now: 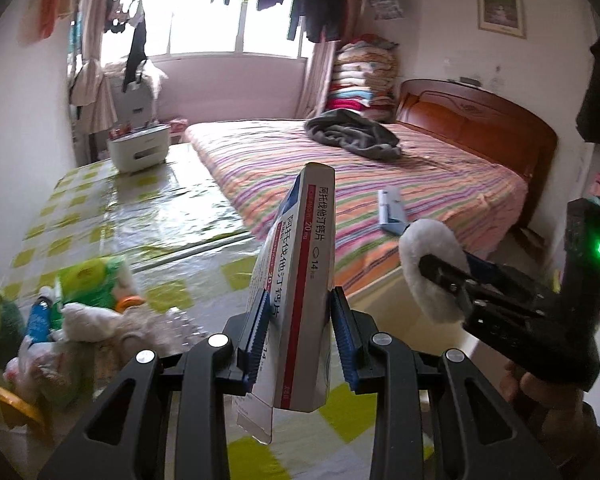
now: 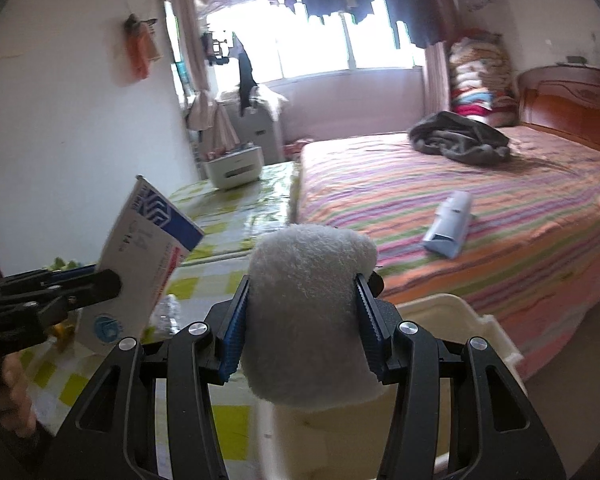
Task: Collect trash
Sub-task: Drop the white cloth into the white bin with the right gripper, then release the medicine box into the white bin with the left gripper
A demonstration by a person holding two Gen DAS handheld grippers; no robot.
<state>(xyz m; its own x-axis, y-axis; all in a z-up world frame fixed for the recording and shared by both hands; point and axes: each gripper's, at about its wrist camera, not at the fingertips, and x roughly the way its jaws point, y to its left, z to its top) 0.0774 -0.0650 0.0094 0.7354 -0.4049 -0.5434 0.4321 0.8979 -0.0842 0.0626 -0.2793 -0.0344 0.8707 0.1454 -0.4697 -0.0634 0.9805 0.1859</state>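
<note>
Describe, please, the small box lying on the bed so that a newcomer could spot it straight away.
Start at the bed with its striped sheet and wooden headboard. A crumpled grey blanket lies near the headboard; nearer the camera lies the pale blue box, open-ended, the only flat, rigid thing on the sheet.

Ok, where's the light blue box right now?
The light blue box lies on the striped bed, right of centre in both views, nearer than the grey blanket.
</note>
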